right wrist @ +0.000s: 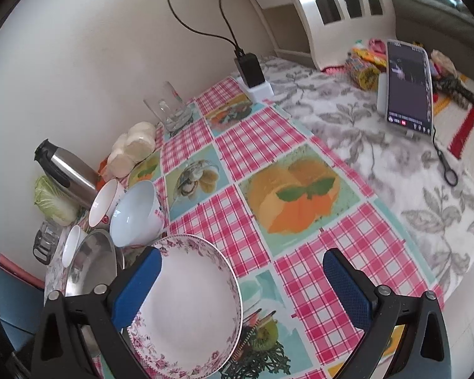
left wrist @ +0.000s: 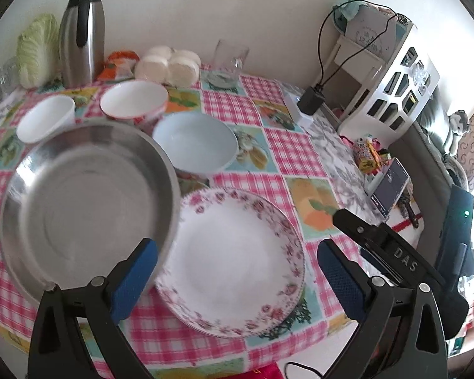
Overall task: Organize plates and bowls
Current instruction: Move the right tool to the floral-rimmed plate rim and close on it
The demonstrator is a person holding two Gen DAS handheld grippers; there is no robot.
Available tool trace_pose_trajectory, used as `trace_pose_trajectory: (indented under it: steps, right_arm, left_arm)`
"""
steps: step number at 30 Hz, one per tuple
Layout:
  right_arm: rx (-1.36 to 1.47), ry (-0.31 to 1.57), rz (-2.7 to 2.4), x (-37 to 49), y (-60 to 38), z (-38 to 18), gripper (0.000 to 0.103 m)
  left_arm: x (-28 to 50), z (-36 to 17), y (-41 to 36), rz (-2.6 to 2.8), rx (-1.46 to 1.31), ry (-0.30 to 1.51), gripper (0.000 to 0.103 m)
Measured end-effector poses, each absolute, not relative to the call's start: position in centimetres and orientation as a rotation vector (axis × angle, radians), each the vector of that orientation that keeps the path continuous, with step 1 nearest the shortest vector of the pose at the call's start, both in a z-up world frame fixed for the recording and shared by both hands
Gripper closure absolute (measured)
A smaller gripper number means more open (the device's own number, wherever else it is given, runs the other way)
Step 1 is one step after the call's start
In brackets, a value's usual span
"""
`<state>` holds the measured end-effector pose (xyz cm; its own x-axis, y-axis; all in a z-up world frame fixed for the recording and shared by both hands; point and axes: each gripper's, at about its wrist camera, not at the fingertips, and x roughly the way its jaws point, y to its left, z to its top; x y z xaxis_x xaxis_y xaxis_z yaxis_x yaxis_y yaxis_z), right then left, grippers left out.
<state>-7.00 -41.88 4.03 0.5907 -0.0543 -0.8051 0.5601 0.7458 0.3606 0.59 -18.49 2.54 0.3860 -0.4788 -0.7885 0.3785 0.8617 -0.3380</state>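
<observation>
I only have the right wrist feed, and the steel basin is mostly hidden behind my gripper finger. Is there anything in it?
Observer: No. The left wrist view shows the steel basin whole, and it is empty.
Operator: Where is the left gripper? I can't see it at all.
Observer: The left gripper is open and hangs above the floral plate, with one finger in front of the basin's rim.
Operator: And the small white bowl? I only see it edge-on here.
Observer: The small white bowl is empty and stands apart from the red-trimmed bowl.
</observation>
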Motion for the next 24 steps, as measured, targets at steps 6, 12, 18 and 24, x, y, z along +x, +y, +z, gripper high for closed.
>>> trace_pose_trajectory:
  steps: [6,12,18,24]
  right_arm:
    - [0.701,0.888,-0.383,-7.1,-42.5,3.1,0.0]
    - [0.719,0.924,-0.368,-6.8,-42.5,2.0,0.003]
    - [0.733,0.965,-0.355,-6.4,-42.3,0.6,0.008]
    - [0.756,0.999,-0.322,-5.8,-41.8,-0.7,0.014]
  left_arm:
    - [-0.5,1.3,-19.0,-0.51,-0.125,1.106,0.002]
    - [-1.8,0.6,-19.5,-0.484,-0.118,1.144,0.002]
    - [-1.2,-1.5,-18.7,-0.436,-0.149,1.242,0.002]
    - [-0.6,-3.4,-17.9,-0.382,-0.178,1.307,0.016]
